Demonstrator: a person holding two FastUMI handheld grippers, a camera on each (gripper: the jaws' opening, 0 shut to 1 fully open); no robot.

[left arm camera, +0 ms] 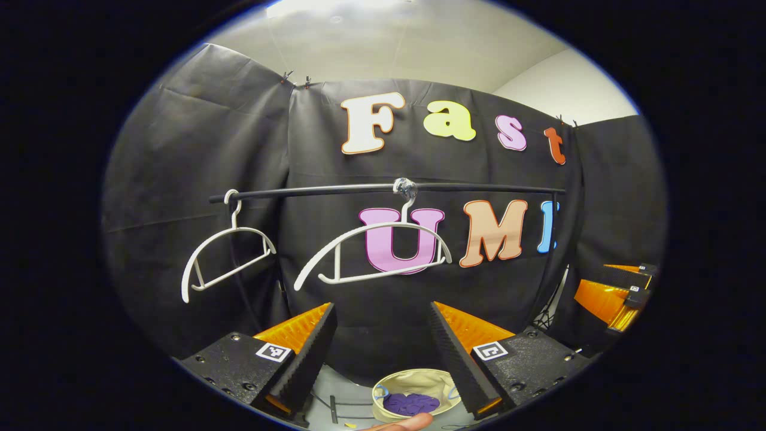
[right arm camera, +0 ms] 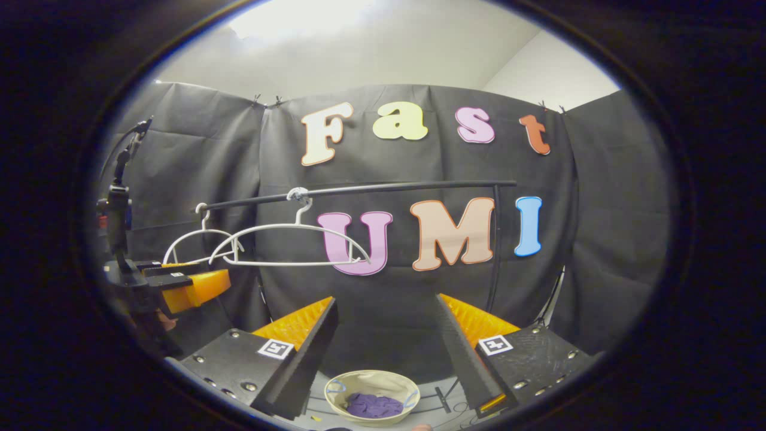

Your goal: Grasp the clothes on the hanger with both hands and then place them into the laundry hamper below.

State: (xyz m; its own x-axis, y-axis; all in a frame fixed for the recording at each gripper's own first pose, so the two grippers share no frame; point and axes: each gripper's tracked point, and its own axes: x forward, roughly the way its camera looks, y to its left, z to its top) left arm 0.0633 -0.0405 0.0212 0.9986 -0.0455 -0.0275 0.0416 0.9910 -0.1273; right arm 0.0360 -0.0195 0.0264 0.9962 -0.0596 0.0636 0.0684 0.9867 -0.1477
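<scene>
Left gripper view, both tongs [left arm camera: 383,353] [right arm camera: 386,350] released, bare hangers [left arm camera: 374,251] on rail [left arm camera: 383,189], purple clothes [left arm camera: 410,403] in hamper [left arm camera: 413,378] below.

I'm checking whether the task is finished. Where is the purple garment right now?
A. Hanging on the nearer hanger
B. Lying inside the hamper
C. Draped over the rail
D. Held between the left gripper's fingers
B: the purple garment lies in the hamper below, both hangers on the rail are bare, and the left gripper and right gripper are open with nothing between their fingers.
</scene>
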